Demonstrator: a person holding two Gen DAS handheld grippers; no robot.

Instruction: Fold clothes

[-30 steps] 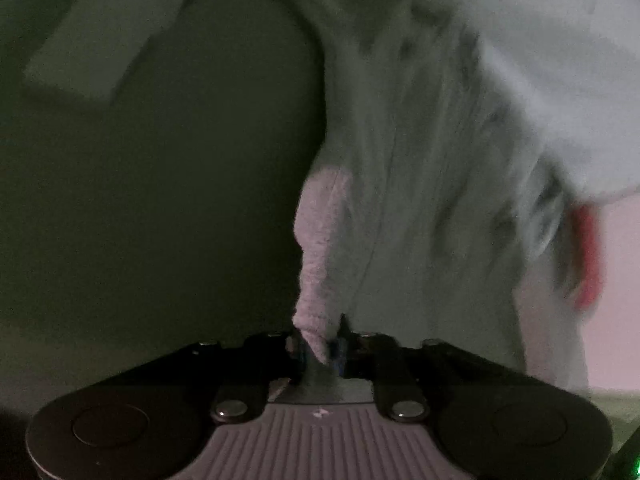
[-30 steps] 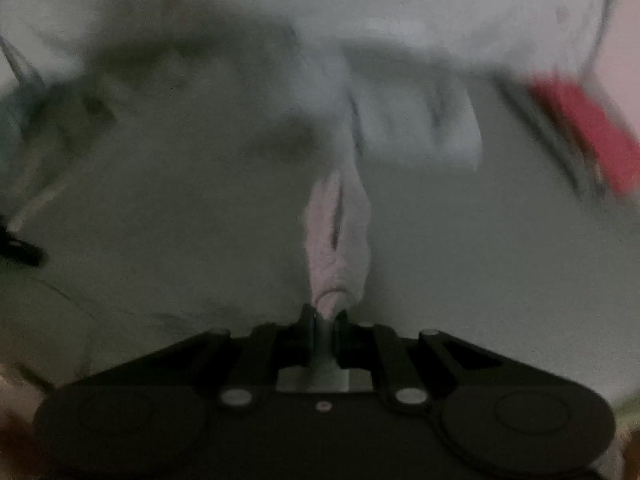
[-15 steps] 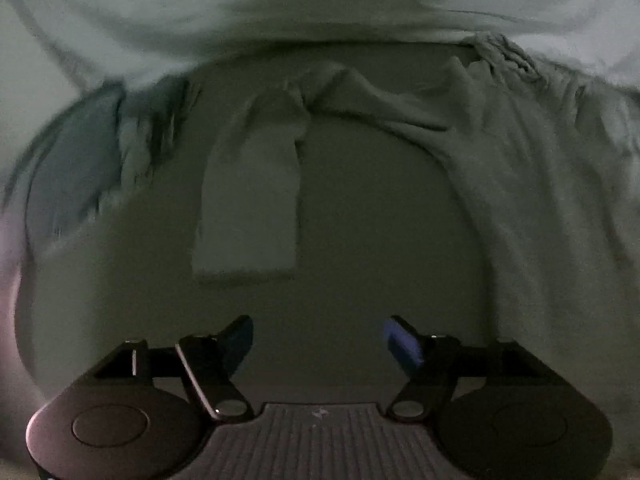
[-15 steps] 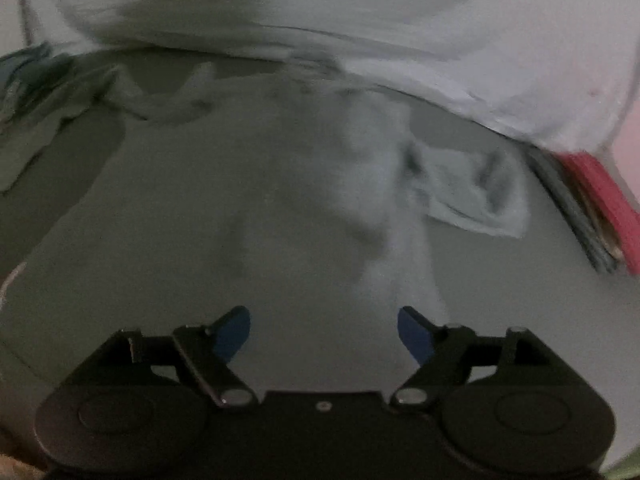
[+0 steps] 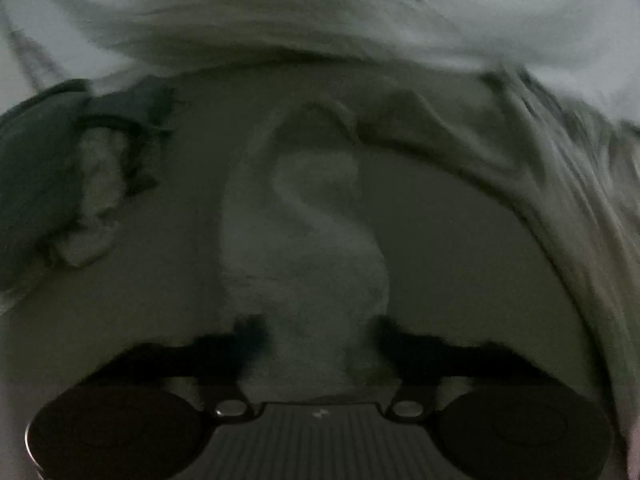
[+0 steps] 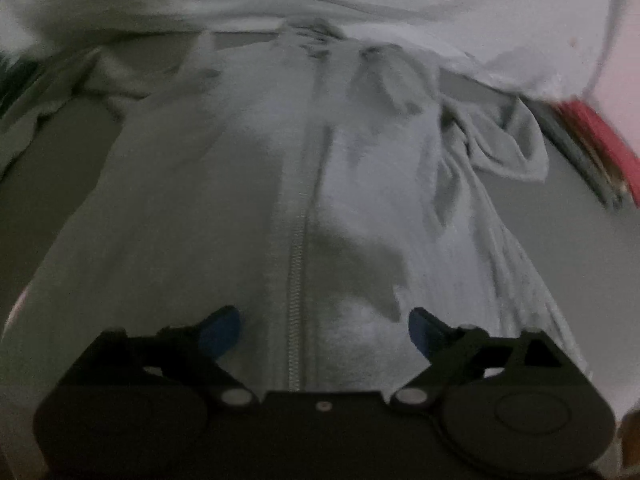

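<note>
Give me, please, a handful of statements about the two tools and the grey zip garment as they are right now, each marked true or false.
1. The right tool is open above the zip of the grey garment. True.
2. The left tool is shut on a sleeve. False: it is open, with the sleeve lying flat ahead of it.
3. A red item lies to the right of the garment in the right wrist view. True.
4. The garment hangs in the air from both tools. False: it lies spread on the surface, and neither tool holds it.
</note>
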